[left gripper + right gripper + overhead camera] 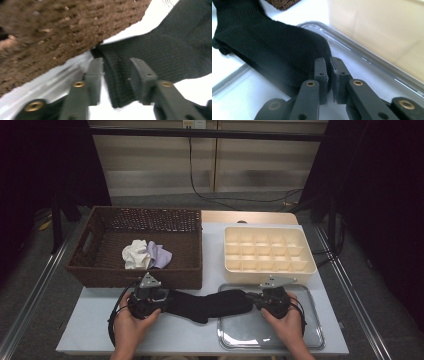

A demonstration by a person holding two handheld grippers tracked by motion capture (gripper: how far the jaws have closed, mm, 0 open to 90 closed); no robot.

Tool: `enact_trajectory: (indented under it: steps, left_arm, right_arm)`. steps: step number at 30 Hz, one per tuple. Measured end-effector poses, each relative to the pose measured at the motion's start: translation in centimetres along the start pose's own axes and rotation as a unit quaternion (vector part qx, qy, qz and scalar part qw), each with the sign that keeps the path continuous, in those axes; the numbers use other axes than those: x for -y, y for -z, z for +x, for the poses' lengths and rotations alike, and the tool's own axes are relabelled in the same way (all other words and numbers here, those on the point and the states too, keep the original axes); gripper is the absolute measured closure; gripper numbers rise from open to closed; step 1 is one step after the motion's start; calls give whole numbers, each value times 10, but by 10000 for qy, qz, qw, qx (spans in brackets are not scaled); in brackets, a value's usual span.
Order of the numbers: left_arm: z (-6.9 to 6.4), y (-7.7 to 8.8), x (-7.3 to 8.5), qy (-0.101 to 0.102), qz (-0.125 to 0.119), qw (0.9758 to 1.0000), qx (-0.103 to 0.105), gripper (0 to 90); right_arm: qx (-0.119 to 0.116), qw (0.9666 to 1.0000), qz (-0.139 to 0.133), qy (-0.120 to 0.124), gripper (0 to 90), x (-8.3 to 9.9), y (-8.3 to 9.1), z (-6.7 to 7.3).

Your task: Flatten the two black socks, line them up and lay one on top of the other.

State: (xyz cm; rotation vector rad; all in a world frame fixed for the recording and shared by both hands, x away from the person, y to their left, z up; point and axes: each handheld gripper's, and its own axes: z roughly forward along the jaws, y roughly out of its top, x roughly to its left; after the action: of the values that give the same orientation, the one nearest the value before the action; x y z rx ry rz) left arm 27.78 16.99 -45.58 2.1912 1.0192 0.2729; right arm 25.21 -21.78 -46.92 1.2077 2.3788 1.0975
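Left gripper (116,75) jaws part-open w/ long black knit sock's (207,304) cuff between; right gripper (328,75) nearly closed, pinching toe. Brown wicker basket (95,265) holds white + lilac cloths (146,254).

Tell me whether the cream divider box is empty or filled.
Empty. In the high view every compartment of the cream divider box shows bare cream floor; nothing lies inside.

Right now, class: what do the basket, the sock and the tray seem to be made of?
Basket: woven wicker or similar fibre, brown and matt; coarse weave shows.
Sock: black knitted fabric; ribbed stitches show.
Tray: probably clear glossy plastic; pale table visible through it, rim glints.
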Motion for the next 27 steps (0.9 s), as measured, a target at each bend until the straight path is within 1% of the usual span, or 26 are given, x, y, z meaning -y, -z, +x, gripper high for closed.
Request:
enact_trajectory:
  steps: [1,2,3,5,6,7,8,9,10,11,12,13,15,16,17,20,22,23,24,25,27]
  left_arm:
    - [2,0,1,66,-51,10000,-2,515]
    - [3,0,3,110,-95,9999,50,499]
    - [5,0,4,50,-86,9999,54,481]
    - [6,-2,6,-10,-74,10000,39,434]
    - [6,-3,7,24,-142,9999,29,414]
    - [8,-3,8,-44,-106,9999,55,398]
    - [9,-4,9,-104,-114,9999,23,380]
    - [10,-6,11,-129,-125,9998,-54,357]
    - [11,-7,13,-146,-112,9998,-72,344]
    - [13,-10,15,-109,-135,9998,-70,327]
    - [14,-11,17,-94,-142,9998,-97,277]
    - [15,-12,18,-44,-187,9998,-78,252]
    - [15,-13,19,-133,-188,9997,-41,246]
    - [15,-15,20,-52,-196,9998,4,240]
    - [16,-15,20,-71,-215,9997,29,222]
    - [16,-15,22,-62,-272,9996,1,220]
    - [15,-15,22,-52,-262,9996,-3,220]
    - [14,-15,22,15,-297,9996,-24,220]
    - [14,-15,22,22,-293,9996,-36,228]
    - [14,-15,21,-40,-229,9997,-44,231]
    - [13,-15,20,-36,-218,9997,-50,241]
  right_arm:
    - [-12,10000,3,24,833,1,-1,0]
    - [-16,10000,18,7,831,1,-1,0]
    - [-12,10000,10,26,829,1,0,0]
    - [-32,10000,-13,40,815,2,0,0]
    - [-32,10000,-20,58,808,2,1,0]
    - [-26,10000,-24,67,803,3,1,0]
    - [-41,10000,-21,44,799,3,1,-1]
    - [-64,10000,-14,27,797,4,1,-1]
    - [-64,10000,-15,37,796,4,0,-1]
    - [-59,10000,-17,58,795,4,0,-1]
    - [-79,9999,-20,78,791,4,0,-1]
    - [-78,9999,-13,74,791,4,0,0]
    - [-74,9999,11,96,790,4,1,0]
    - [-86,9999,1,98,789,5,1,0]
    - [-92,9999,4,112,788,5,1,0]
    - [-79,9999,18,105,783,6,0,0]
    - [-82,9999,15,107,782,6,0,0]
    - [-84,9999,12,116,781,5,0,0]
    - [-81,9999,12,119,781,5,0,0]
    - [-76,9999,15,126,781,5,0,0]
    - [-72,9999,26,122,779,5,0,1]
